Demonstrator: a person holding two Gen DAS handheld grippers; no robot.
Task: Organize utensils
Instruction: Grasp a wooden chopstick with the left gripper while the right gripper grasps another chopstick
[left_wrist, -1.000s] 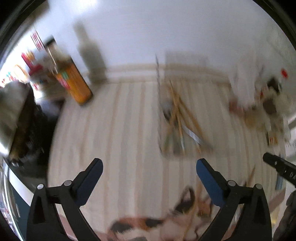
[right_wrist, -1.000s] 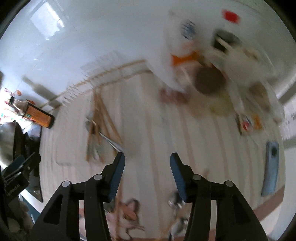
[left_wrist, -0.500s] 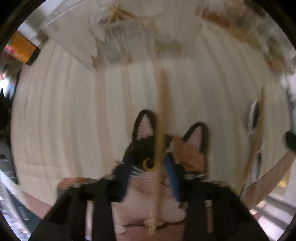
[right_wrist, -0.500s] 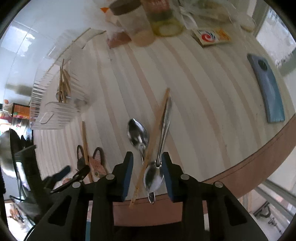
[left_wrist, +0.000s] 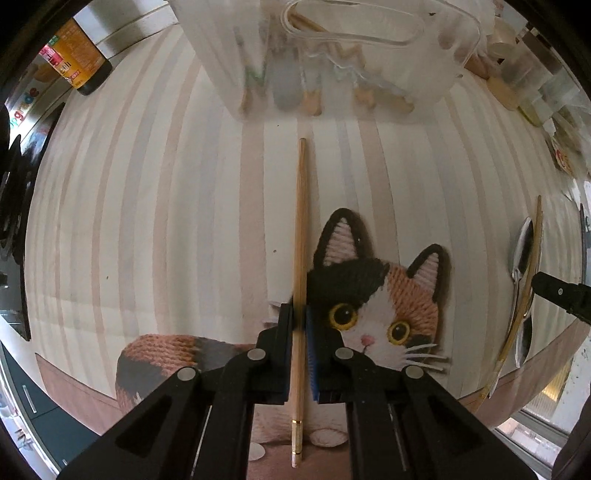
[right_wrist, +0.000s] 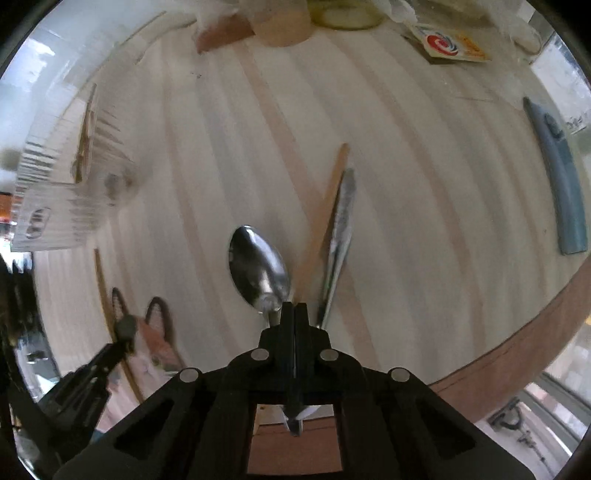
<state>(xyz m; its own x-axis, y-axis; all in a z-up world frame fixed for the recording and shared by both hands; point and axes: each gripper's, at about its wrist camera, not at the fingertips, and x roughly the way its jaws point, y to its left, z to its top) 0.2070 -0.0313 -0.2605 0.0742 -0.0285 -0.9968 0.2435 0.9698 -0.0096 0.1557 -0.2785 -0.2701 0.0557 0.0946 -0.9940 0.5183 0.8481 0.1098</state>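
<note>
My left gripper (left_wrist: 300, 314) is shut on a wooden chopstick (left_wrist: 301, 229) that lies along the striped cloth and over a cat-shaped mat (left_wrist: 373, 295). A clear plastic utensil holder (left_wrist: 332, 55) with chopsticks and spoons in it lies ahead. My right gripper (right_wrist: 294, 308) is shut on the handle of a metal spoon (right_wrist: 258, 269), bowl pointing away. Beside it lie a second wooden chopstick (right_wrist: 325, 214) and another spoon (right_wrist: 341, 225). The holder also shows in the right wrist view (right_wrist: 62, 184), far left.
A sauce bottle (left_wrist: 77, 59) stands at the back left. Jars and packets (right_wrist: 288, 22) crowd the back right. A blue phone (right_wrist: 557, 173) lies at the right. The table's wooden edge (right_wrist: 517, 350) runs close in front.
Both grippers dropped to the table and closed: the left on the chopstick over the cat mat, the right on the spoon handle. A second ago both were open and higher.
</note>
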